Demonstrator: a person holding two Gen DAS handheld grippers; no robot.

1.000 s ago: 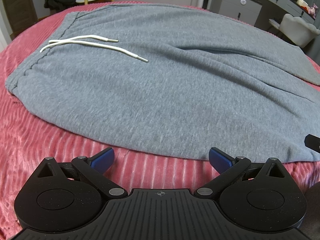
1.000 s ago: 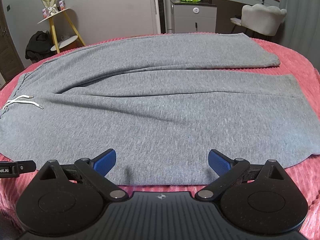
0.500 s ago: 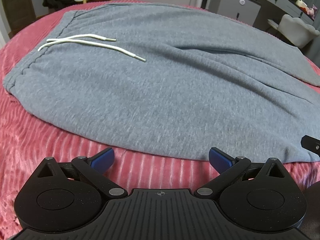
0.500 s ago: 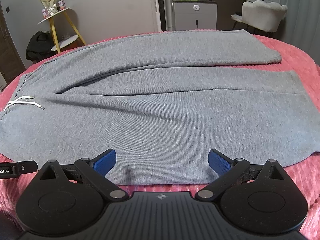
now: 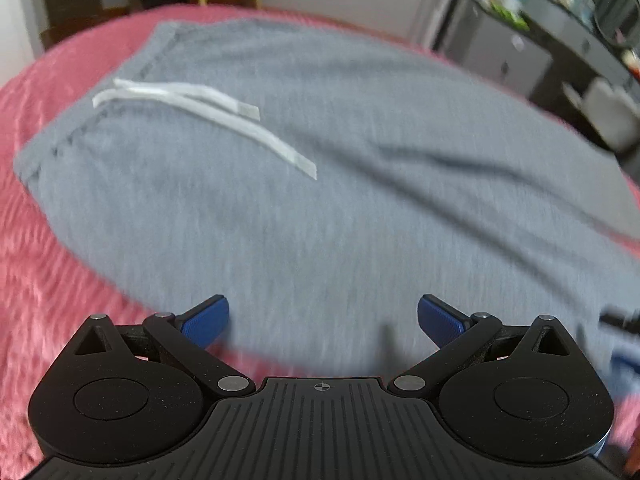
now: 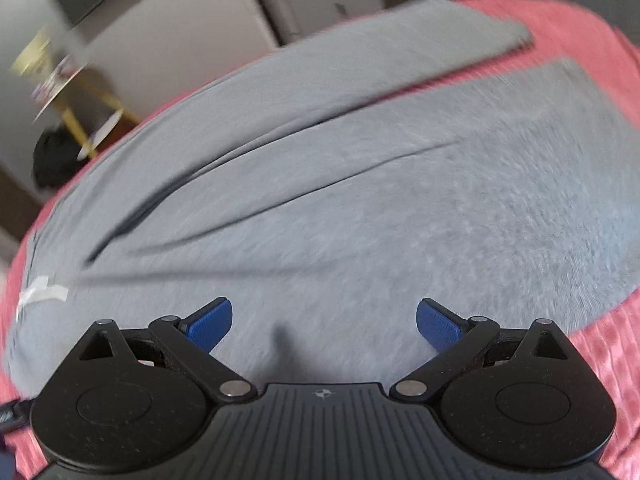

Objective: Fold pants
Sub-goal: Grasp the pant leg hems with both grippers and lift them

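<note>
Grey sweatpants [image 5: 320, 184] lie spread flat on a pink ribbed bedspread [image 5: 52, 280]. The waistband is at the left with a white drawstring [image 5: 208, 112] on top. In the right wrist view the two legs [image 6: 360, 184] run to the right, with hems near the bed's right side. My left gripper [image 5: 323, 320] is open and empty over the near edge of the pants by the waist. My right gripper [image 6: 324, 320] is open and empty over the near leg. Both views are motion-blurred.
A grey cabinet [image 5: 508, 60] and a dresser with a white chair [image 5: 608, 116] stand beyond the bed at the right. A yellow-legged side table [image 6: 76, 92] and a dark bundle [image 6: 56, 160] stand at the far left. The other gripper's tip [image 5: 620, 320] shows at the right edge.
Both grippers have moved forward over the near edge of the pants, which now reaches between the fingers. The right gripper has also tilted. Both stay open.
</note>
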